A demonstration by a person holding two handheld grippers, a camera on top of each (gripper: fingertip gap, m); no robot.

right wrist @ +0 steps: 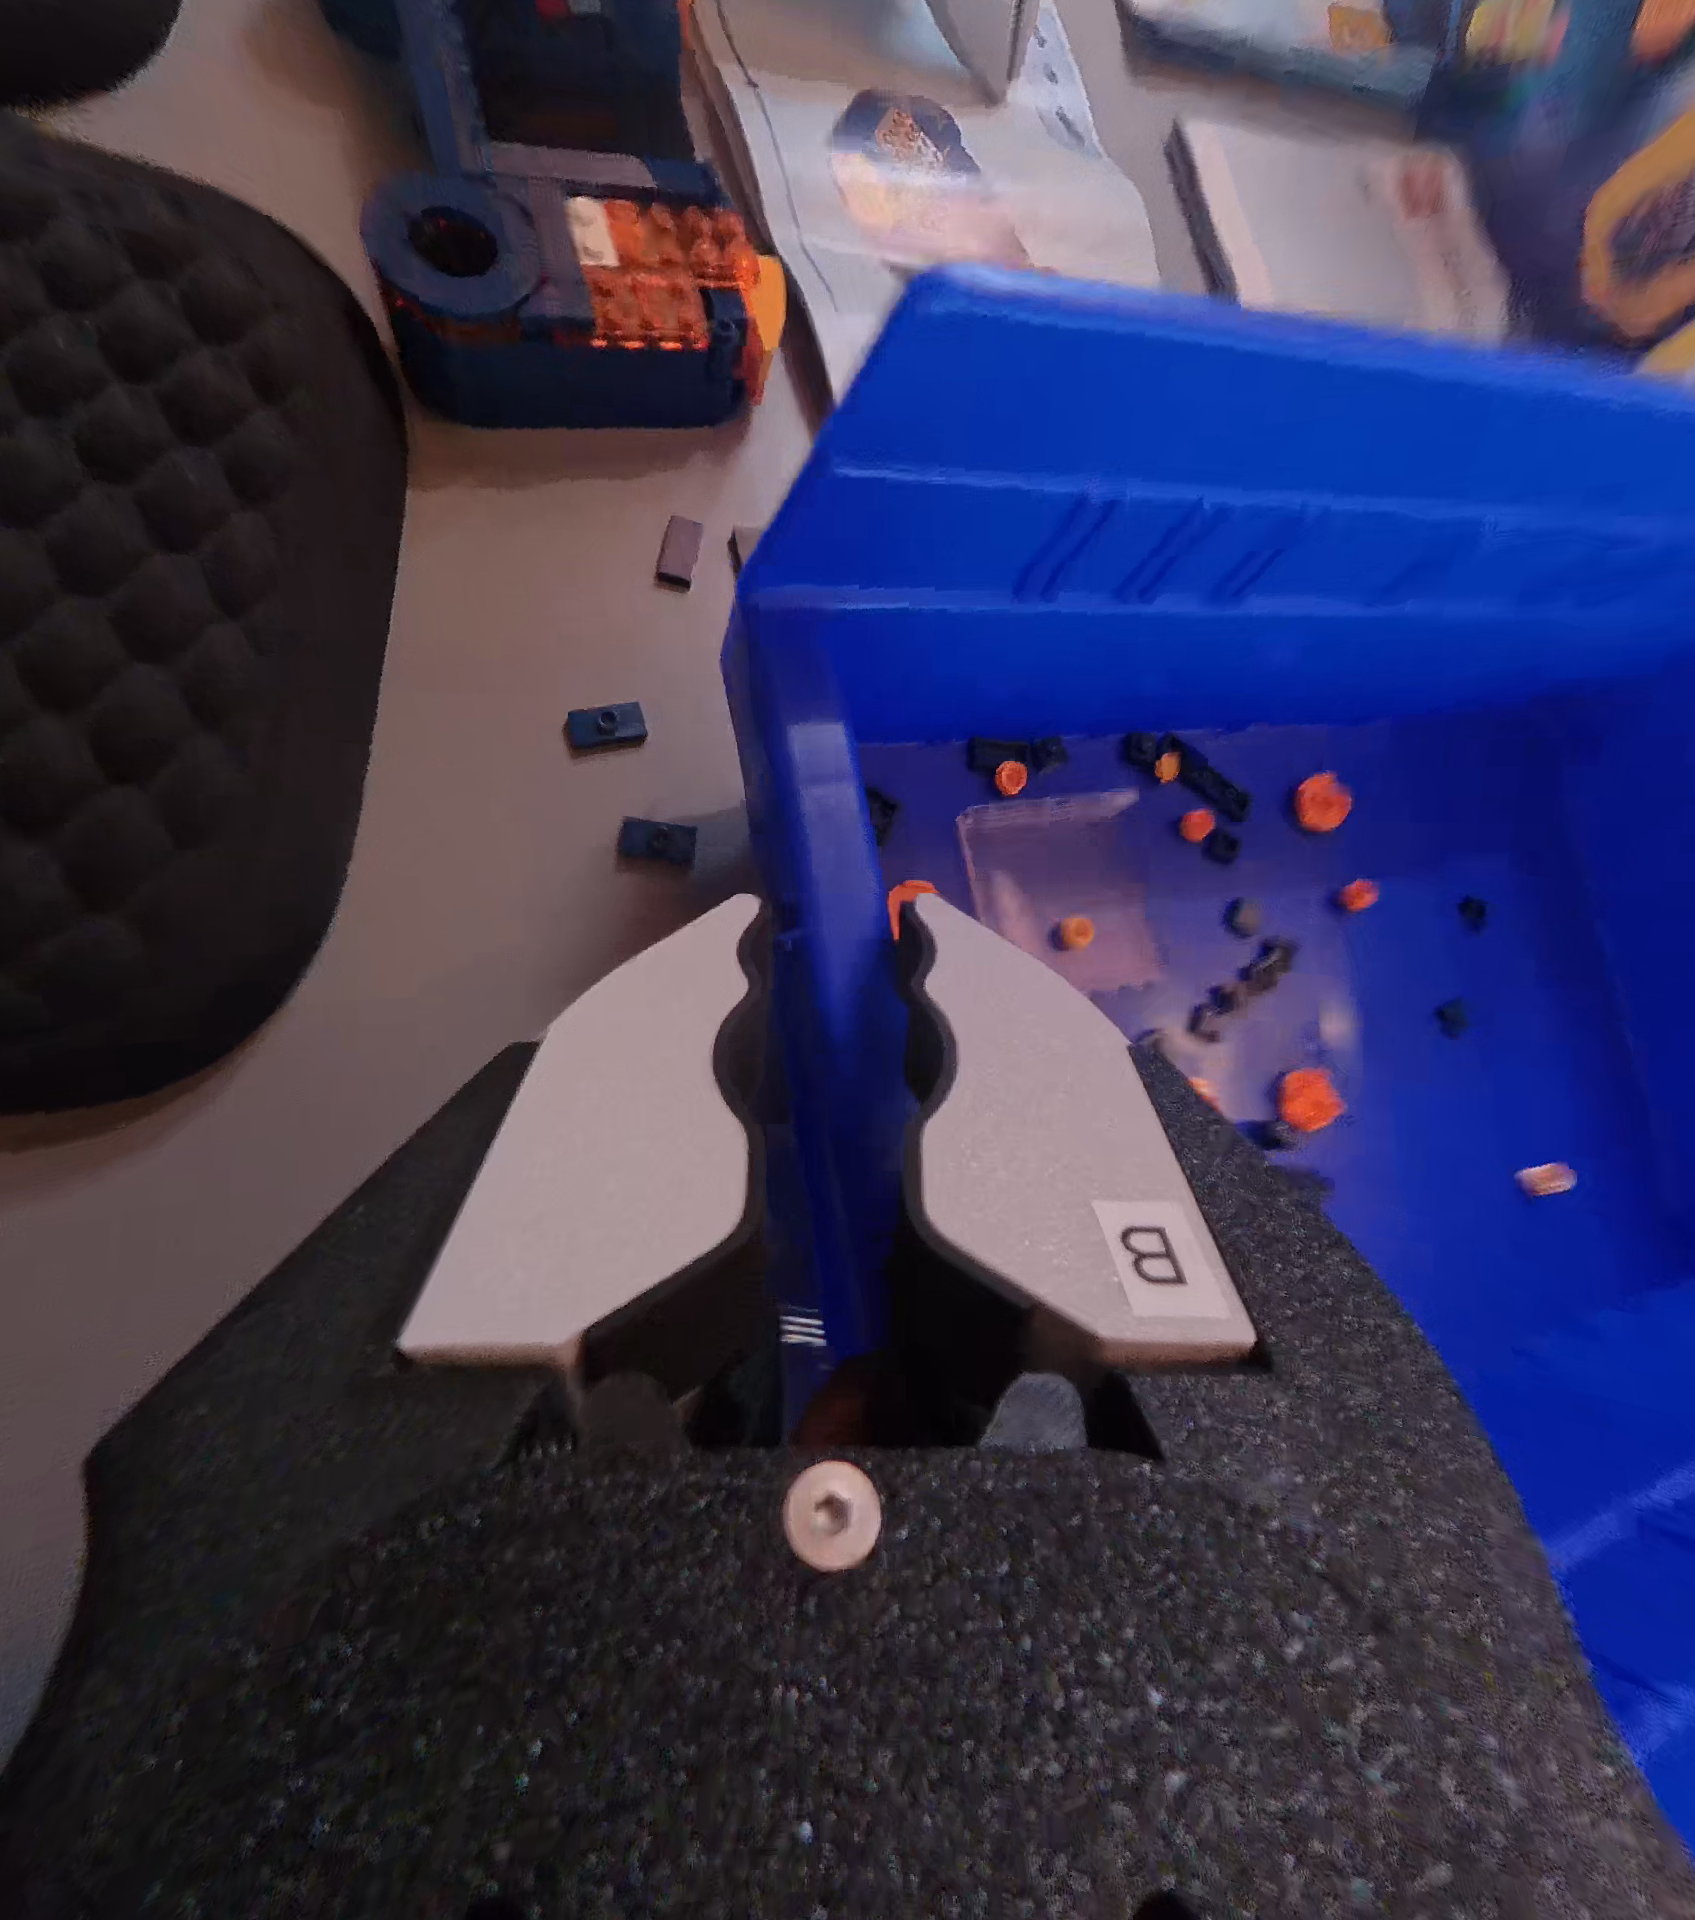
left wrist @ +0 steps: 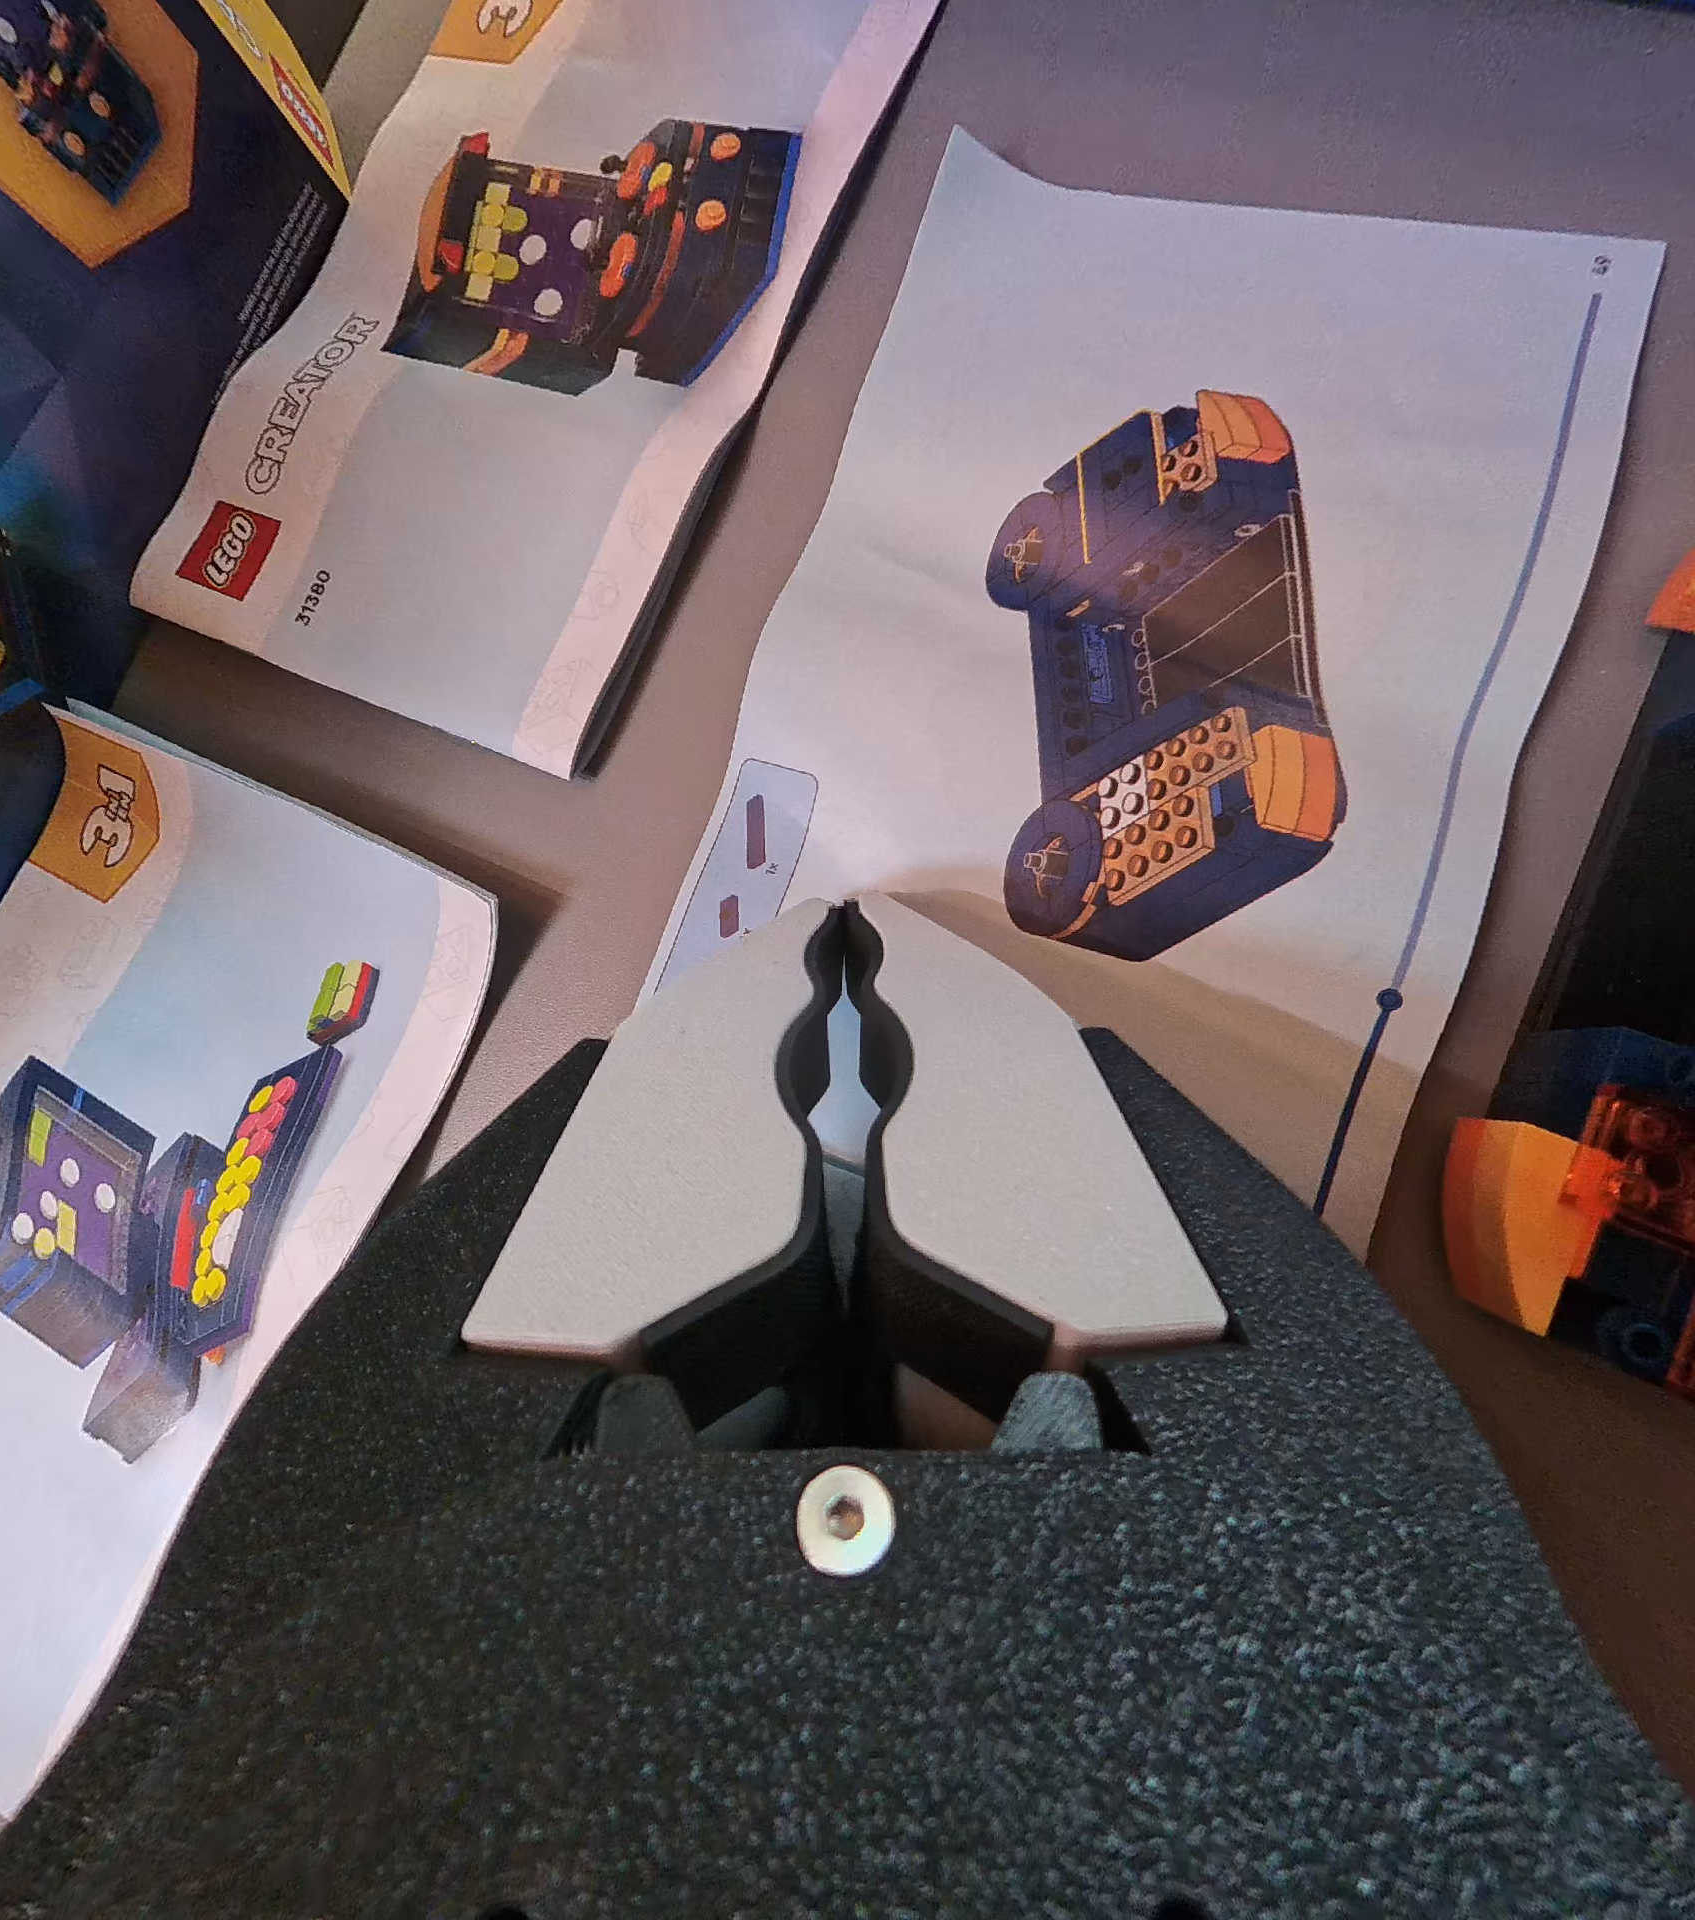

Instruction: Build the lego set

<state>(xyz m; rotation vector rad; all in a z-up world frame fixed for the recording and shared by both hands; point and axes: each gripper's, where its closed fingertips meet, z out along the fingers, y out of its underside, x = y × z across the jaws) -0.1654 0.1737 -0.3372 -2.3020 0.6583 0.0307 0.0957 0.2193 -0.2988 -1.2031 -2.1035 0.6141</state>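
My right gripper [right wrist: 835,914] clamps the blue bin [right wrist: 1290,499] wall, tilted; small pieces [right wrist: 1321,802] could spill. Left gripper [left wrist: 845,914] is clenched, empty (over the instruction page [left wrist: 1238,499]); the model [right wrist: 562,281] sits beyond.

Left claw [left wrist: 845,914]: two pale grey, flat-topped fingers [left wrist: 677,1153] with wavy black-edged inner faces.
Left body: black, speckled, rough-textured housing; one silver hex-socket screw [left wrist: 845,1521] on the midline behind the fingers.
Right claw [right wrist: 832,914]: same grey fingers [right wrist: 614,1122] and black speckled housing.
Right screw [right wrist: 831,1521]: silver, hex-socket, centred.
Right marking: white sticker [right wrist: 1157,1257] with a black letter on one finger.
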